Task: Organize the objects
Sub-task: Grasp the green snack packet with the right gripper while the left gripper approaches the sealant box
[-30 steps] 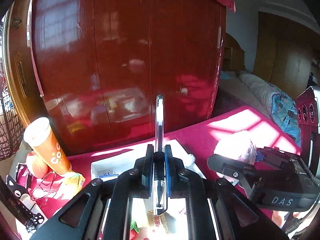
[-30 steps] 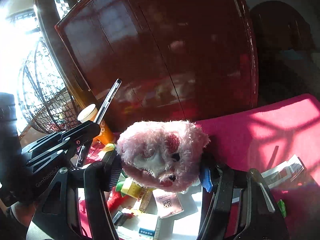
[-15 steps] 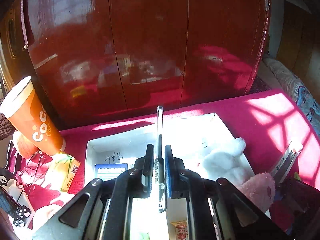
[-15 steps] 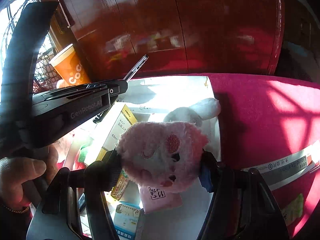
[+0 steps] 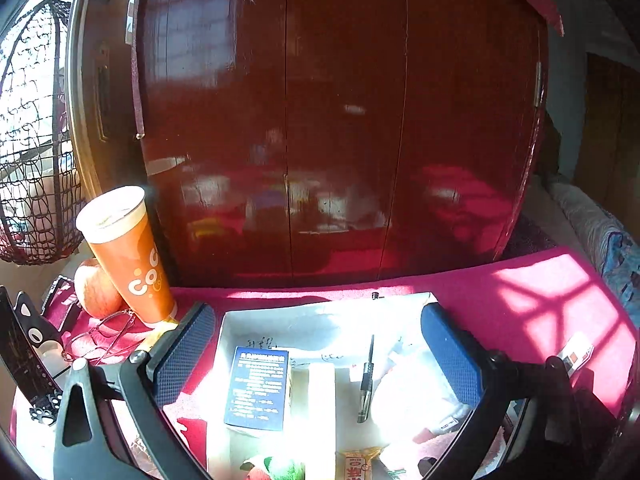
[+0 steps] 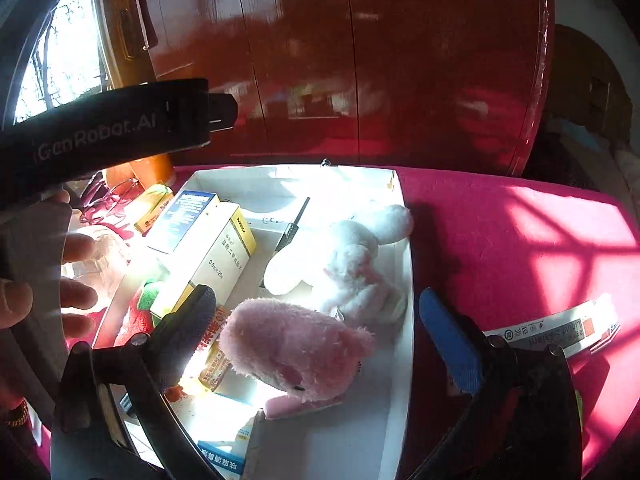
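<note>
In the left wrist view my left gripper (image 5: 316, 316) hangs over a white box (image 5: 320, 308), its jaws opening wide with nothing between the blue pads. A black pen (image 5: 366, 380) lies loose in the box below. My right gripper (image 6: 316, 300) is also opening over the same box (image 6: 406, 320). A pink plush toy (image 6: 296, 348) lies in the box between its fingers, and neither pad presses on it. Beyond it are a white plush rabbit (image 6: 344, 256) and the pen (image 6: 290, 228).
The box also holds a blue carton (image 5: 258, 384), a yellow-and-white carton (image 6: 216, 256) and small packets. An orange cup (image 5: 124, 256), an apple (image 5: 96, 288) and glasses (image 5: 100, 336) stand left of it. A flat packet (image 6: 560, 328) lies on the red cloth. A dark red cabinet (image 5: 340, 120) rises behind.
The left jaws let go of the pen, which now lies in the box. The right jaws released the pink plush toy into the box. Both grippers sank toward the box.
</note>
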Demonstrator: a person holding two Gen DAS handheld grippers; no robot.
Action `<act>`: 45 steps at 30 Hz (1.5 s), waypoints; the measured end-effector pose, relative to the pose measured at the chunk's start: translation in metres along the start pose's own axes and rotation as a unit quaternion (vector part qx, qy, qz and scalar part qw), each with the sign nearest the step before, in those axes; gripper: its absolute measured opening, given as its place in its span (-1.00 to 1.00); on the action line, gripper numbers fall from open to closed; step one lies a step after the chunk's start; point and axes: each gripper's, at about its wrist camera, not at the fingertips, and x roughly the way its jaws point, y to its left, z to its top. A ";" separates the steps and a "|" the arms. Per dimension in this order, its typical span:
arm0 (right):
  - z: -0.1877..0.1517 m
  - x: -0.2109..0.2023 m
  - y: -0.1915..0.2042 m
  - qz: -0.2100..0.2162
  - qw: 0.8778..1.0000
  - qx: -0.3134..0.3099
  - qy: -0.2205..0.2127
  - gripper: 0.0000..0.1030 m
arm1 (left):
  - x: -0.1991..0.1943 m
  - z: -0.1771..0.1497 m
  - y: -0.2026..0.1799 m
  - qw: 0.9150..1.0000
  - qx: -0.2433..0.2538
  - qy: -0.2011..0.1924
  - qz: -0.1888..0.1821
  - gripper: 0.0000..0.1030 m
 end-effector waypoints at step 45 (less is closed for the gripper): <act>-0.065 -0.052 -0.209 0.029 0.995 0.087 0.029 0.99 | -0.078 -0.146 -0.119 0.973 0.053 0.058 -0.219 1.00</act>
